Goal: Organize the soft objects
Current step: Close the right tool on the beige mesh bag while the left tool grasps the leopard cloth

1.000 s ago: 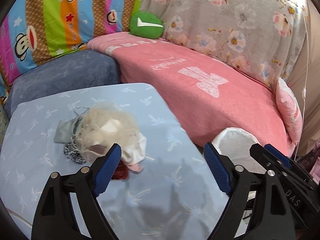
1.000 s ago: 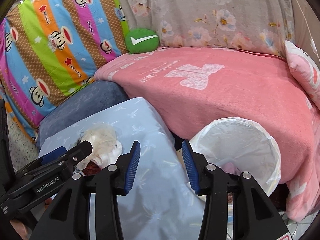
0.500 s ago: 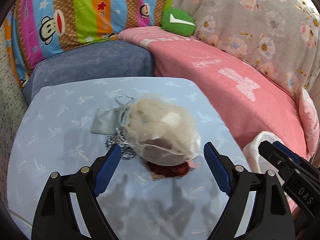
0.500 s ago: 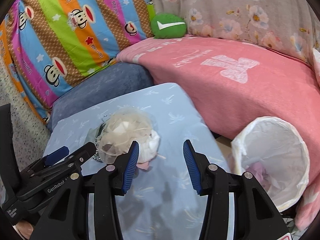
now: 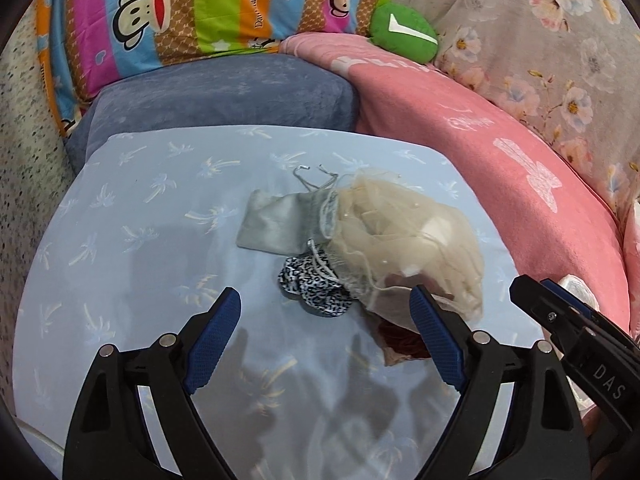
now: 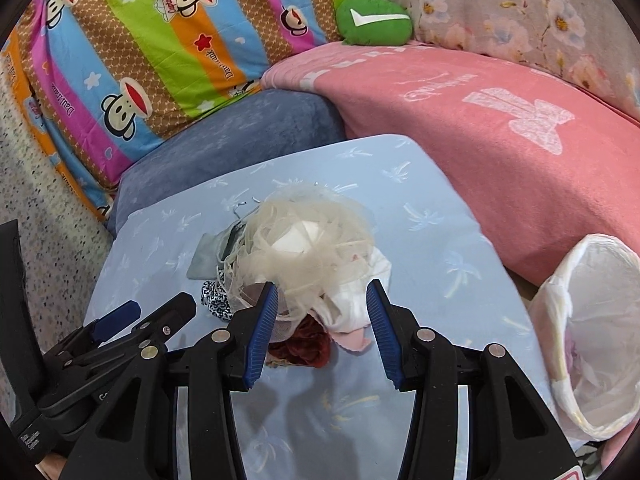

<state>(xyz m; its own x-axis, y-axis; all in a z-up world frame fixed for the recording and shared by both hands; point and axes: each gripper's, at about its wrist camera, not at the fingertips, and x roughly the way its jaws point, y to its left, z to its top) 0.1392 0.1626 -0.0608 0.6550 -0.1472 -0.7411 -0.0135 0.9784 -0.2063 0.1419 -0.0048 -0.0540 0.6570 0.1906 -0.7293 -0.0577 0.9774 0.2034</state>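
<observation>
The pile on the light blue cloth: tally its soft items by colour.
Cream mesh pouch: 1
Grey satin pouch: 1
Black-and-white leopard-print scrunchie: 1
Dark red velvet scrunchie: 1
White cloth: 1
Pink fabric scrap: 1
Total: 6

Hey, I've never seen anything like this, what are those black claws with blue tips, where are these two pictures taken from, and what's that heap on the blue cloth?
The claws are hand-held grippers, one in each of a person's hands; there is no robot arm. Each carries a wide-angle camera looking along its two fingers. One picture looks out from the left gripper, the other from the right gripper; each view also catches the other gripper at its edge.

On the blue cloth lies a heap of soft things: a cream mesh bag, a grey pouch, a leopard-print scrunchie, a dark red piece and a white cloth. A white-lined bin stands to the right, beside a pink blanket.

Nothing is held. Both grippers are open, the left one wider, and point down at the heap.
</observation>
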